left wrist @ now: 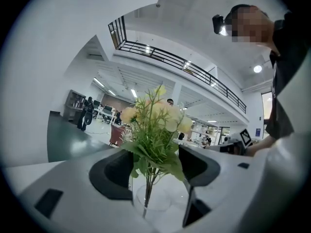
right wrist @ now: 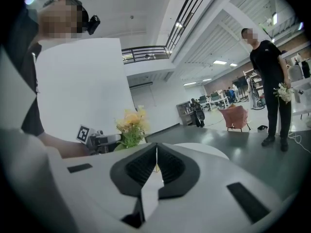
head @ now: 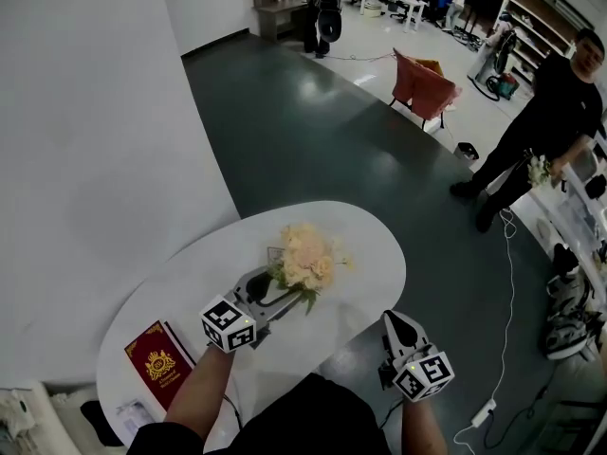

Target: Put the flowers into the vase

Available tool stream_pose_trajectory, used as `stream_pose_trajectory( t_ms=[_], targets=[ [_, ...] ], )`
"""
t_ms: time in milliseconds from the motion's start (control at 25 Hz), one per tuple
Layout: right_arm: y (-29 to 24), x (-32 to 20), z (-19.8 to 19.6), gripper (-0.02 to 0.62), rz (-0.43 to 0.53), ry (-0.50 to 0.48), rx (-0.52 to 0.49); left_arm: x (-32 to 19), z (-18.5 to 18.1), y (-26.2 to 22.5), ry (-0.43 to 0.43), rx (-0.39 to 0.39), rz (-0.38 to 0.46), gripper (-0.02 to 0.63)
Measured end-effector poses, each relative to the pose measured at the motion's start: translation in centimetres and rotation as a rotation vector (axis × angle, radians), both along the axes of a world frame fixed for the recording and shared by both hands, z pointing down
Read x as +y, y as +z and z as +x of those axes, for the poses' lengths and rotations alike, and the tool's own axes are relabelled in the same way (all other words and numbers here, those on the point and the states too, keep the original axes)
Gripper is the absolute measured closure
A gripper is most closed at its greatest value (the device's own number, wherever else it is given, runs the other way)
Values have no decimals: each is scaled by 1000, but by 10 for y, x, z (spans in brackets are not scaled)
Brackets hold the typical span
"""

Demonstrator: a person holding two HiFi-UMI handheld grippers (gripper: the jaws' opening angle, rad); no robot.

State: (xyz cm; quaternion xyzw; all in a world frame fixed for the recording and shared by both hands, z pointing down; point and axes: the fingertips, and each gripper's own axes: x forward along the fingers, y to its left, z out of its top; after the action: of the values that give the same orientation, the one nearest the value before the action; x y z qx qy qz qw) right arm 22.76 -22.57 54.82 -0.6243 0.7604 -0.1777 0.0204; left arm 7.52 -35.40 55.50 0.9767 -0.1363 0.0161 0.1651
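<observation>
A bunch of cream and yellow flowers [head: 305, 254] with green leaves stands upright in a clear glass vase [left wrist: 160, 198] on the white oval table [head: 370, 254]. My left gripper [head: 285, 287] reaches level around the vase. In the left gripper view its dark pads [left wrist: 114, 176] stand on either side of the glass and stems [left wrist: 148, 188], close to the walls without pressing, so it is open. My right gripper [head: 394, 318] rests at the table's near right edge, apart from the vase. Its jaws meet, shut on nothing [right wrist: 156, 159]. The flowers [right wrist: 130, 123] show to its left.
A red booklet [head: 156, 363] lies on the table's near left end beside other papers. A person in black [head: 550, 112] stands on the dark floor at right holding small flowers. A red chair [head: 422, 83] is farther back. A white cable and power strip [head: 484, 410] lie on the floor.
</observation>
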Motion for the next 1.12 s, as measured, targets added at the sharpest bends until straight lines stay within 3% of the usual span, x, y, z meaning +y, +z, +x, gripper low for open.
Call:
stream_pose_trajectory(
  t_ms=[480,800,1120],
  targets=[
    [-2,3,-1,572,4,3,4,2,-2,4,6,-14,-6,322],
    [-7,21,3,572,14,27,14,2,-11,4,-35,-34,-3,259],
    [-27,46,-1,572,43,39,43,11,-24,-11,-74,-39,40,242]
  ],
)
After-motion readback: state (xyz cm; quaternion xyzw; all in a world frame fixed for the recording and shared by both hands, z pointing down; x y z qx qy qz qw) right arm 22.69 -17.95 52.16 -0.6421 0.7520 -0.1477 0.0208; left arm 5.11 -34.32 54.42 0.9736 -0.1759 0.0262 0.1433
